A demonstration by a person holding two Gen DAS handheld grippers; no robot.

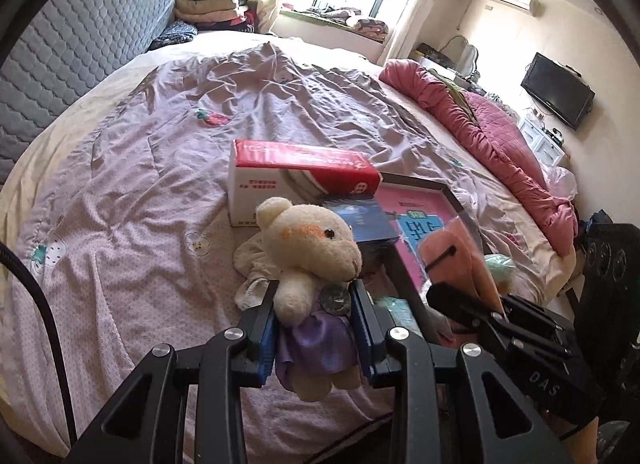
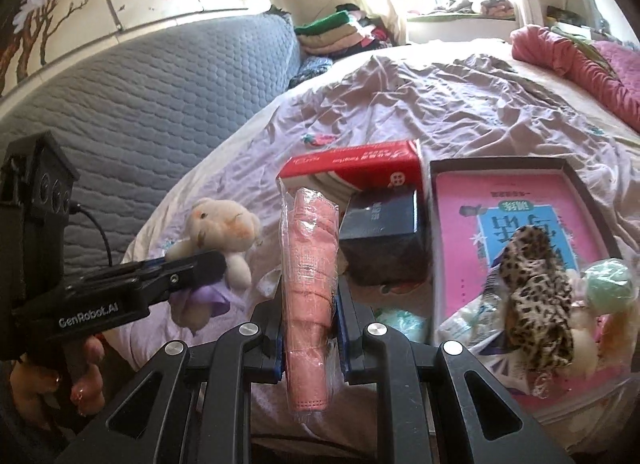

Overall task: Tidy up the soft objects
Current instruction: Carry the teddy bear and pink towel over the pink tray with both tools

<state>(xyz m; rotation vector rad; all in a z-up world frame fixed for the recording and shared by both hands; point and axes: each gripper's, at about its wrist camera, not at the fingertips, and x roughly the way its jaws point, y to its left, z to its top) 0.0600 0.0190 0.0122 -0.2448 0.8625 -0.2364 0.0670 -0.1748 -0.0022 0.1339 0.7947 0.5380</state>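
Note:
My left gripper (image 1: 314, 296) is shut on a cream teddy bear (image 1: 308, 248) in a purple dress and holds it above the bed; the bear also shows in the right wrist view (image 2: 220, 228). My right gripper (image 2: 310, 292) is shut on a pink cloth in a clear bag (image 2: 310, 264), which also shows in the left wrist view (image 1: 460, 256). A dark tray (image 2: 576, 184) with a pink book holds a leopard-print cloth (image 2: 536, 292) and a pale green soft ball (image 2: 608, 284).
A red and white tissue box (image 1: 296, 172) and a dark blue box (image 2: 380, 232) lie on the lilac bedsheet (image 1: 160, 184) by the tray. A rolled pink quilt (image 1: 500, 136) lies at the bed's right. Grey headboard (image 2: 140, 104) at left.

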